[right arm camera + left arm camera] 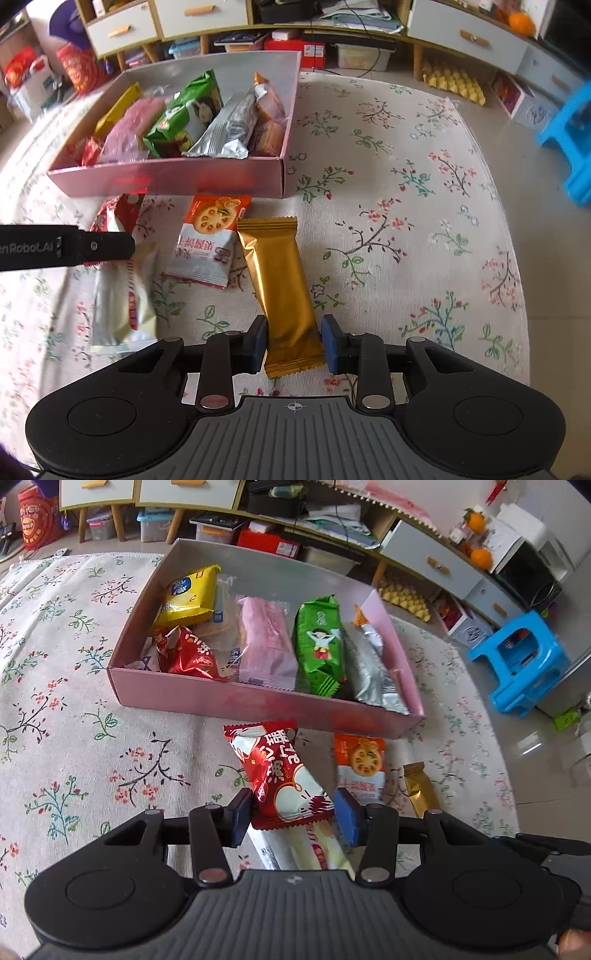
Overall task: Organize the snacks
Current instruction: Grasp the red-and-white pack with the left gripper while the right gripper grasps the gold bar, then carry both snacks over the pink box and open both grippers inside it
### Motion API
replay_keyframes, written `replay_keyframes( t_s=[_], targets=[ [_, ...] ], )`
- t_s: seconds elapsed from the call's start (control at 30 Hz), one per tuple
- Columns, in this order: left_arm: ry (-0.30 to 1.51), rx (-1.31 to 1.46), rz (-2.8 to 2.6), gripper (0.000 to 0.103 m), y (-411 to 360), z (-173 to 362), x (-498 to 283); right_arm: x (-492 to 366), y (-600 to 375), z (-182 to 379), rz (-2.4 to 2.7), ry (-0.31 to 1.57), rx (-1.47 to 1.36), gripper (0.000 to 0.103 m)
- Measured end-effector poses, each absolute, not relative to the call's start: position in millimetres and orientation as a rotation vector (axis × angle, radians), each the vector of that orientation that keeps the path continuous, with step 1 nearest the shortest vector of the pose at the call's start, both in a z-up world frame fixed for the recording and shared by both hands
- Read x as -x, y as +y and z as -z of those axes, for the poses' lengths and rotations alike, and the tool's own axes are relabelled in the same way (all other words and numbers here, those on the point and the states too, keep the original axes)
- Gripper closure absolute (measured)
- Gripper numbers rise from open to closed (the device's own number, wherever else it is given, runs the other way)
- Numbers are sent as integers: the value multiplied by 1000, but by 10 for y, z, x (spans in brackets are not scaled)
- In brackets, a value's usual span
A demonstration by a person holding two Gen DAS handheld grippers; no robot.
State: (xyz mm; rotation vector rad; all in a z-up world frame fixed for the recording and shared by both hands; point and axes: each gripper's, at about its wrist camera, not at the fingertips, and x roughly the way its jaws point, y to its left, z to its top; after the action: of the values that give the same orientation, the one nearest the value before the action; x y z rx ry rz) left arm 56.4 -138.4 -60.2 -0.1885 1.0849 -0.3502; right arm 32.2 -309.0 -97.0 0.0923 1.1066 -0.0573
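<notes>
My left gripper [293,816] has its blue pads against both sides of a red and white snack packet [280,775], which lies over a long pale packet [317,849]. My right gripper [294,345] is shut on the lower end of a gold packet [284,291] that lies on the floral cloth. Between the two sits an orange and white cracker packet [208,240]. Just beyond them stands the pink box [229,701], holding several snacks: yellow [188,598], red [188,653], pink [266,642], green [319,642] and silver [369,672]. A black part of the left gripper [74,247] shows at the left edge of the right wrist view.
The floral cloth [406,184] covers a low round surface, bare to the right of the box. Past its edge is tiled floor with a blue plastic stool [524,668], low cabinets with drawers [465,40] and storage bins.
</notes>
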Motion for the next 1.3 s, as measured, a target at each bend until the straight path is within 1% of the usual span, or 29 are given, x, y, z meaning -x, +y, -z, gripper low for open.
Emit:
replay_keyframes(
  t_s=[0.13,0.23,0.37,0.57,0.67,0.87,1.1,1.3],
  targets=[
    [1100,265,381,59,-1247,512,-510,-262,-3192,905,85,1110,-176,75],
    [1076,292,399,59,-1173,398,-457,-190,-3301,806,91,1086,-285,75],
    [987,318,419,59,-1061,182,-407,-94,-3386,641,108,1015,-376,75],
    [845,399,324,59,-658,-40,-585,-121,-3431,529,162,948,-384,75],
    [812,437,300,59,-555,-52,-707,-173,-3460,491,160,920,-394,75],
    [776,479,354,59,-653,35,-920,-391,-3326,427,81,887,-432,75],
    [771,383,394,59,-825,147,-1071,-703,-3064,343,10,871,-411,75],
    [793,325,399,59,-852,249,-1175,-991,-3136,401,33,874,-411,75]
  ],
)
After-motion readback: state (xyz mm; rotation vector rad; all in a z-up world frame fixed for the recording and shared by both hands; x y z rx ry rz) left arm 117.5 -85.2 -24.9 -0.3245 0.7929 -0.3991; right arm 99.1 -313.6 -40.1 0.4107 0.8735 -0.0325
